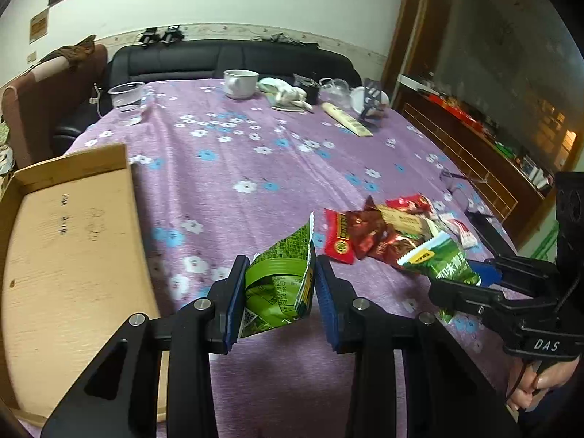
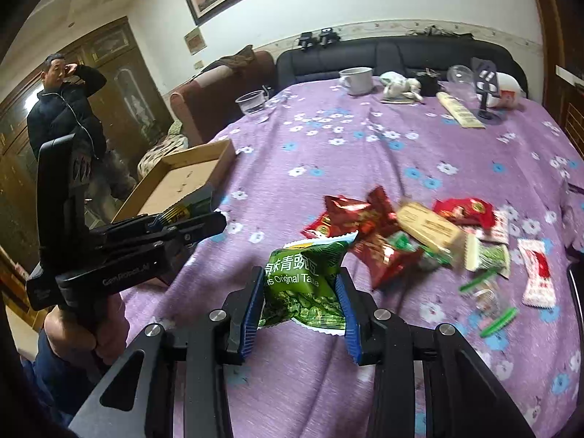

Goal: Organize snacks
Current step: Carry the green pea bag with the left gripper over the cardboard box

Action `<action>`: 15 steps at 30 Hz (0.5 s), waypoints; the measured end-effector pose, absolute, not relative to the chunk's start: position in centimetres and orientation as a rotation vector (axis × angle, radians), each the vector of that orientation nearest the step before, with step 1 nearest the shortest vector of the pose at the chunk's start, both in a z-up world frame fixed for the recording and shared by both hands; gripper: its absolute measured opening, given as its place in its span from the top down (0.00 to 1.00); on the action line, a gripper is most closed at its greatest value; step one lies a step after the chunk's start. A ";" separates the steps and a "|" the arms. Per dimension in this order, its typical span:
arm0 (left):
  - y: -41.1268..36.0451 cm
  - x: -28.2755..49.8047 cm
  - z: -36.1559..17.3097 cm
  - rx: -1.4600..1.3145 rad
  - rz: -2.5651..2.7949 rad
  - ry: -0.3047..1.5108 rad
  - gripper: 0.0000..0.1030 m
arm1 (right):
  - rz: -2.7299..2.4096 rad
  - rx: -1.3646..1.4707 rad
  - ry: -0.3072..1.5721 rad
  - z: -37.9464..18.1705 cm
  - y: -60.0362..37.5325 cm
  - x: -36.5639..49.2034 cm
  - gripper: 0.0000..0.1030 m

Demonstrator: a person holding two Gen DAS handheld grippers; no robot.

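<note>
The left claw (image 1: 279,292) is clamped on a crumpled green pea packet (image 1: 281,284), lifted just right of the cardboard box (image 1: 73,248), whose visible floor is bare. The right claw (image 2: 301,299) likewise grips a green pea packet (image 2: 306,288). Beyond, the snack pile (image 2: 419,241) lies unsorted on the purple worktop (image 2: 365,153). Sorting looks barely begun; most packets remain.

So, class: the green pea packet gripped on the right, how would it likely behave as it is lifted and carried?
The pea packet is probably floppy: its foil creases and bulges between the right gripper's fingers. It likely weighs little, since a pinch holds it. Glossy film may slip, though the ribbed fingers should help.
</note>
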State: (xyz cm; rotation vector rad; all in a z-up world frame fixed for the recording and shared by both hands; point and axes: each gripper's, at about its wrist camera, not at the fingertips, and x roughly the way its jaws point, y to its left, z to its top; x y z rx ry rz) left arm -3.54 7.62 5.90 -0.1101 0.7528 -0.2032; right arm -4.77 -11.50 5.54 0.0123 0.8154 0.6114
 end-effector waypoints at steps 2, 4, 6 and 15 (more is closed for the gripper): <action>8.3 -3.6 6.0 -0.118 -0.193 0.748 0.67 | 0.621 0.006 0.817 5.6 -10.8 -4.6 0.62; 8.9 -3.7 6.1 -0.126 -0.179 0.744 0.67 | 0.634 0.004 0.821 5.7 -10.2 -4.6 0.62; 9.6 -3.8 6.1 -0.136 -0.165 0.740 0.67 | 0.648 0.000 0.825 5.8 -9.5 -4.5 0.62; 13.2 -4.3 6.3 -0.183 -0.096 0.723 0.67 | 0.712 -0.034 0.825 6.4 -5.5 -4.1 0.62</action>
